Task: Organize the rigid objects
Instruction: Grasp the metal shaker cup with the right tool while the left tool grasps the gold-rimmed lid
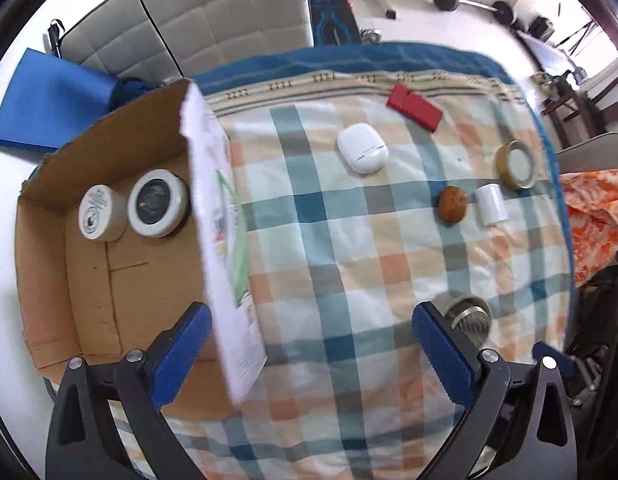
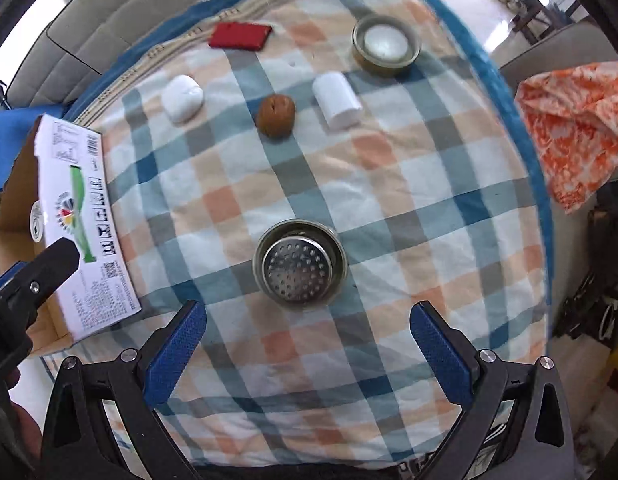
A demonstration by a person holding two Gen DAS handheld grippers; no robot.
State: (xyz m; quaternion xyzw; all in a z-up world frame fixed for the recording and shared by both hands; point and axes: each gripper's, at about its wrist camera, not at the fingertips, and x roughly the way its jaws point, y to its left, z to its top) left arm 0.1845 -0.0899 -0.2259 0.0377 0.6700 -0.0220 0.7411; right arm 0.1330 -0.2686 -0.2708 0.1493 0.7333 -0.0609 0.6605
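both grippers wide apart over the checked cloth
my right gripper hangs just short of the metal strainer; my left gripper straddles the box wall, two jars inside.

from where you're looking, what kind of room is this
Most likely a living room at home that doubles as a workout space. A grey padded sofa stands behind the table with the checked cloth, and a barbell lies on the pale floor beyond, beside a blue mat.
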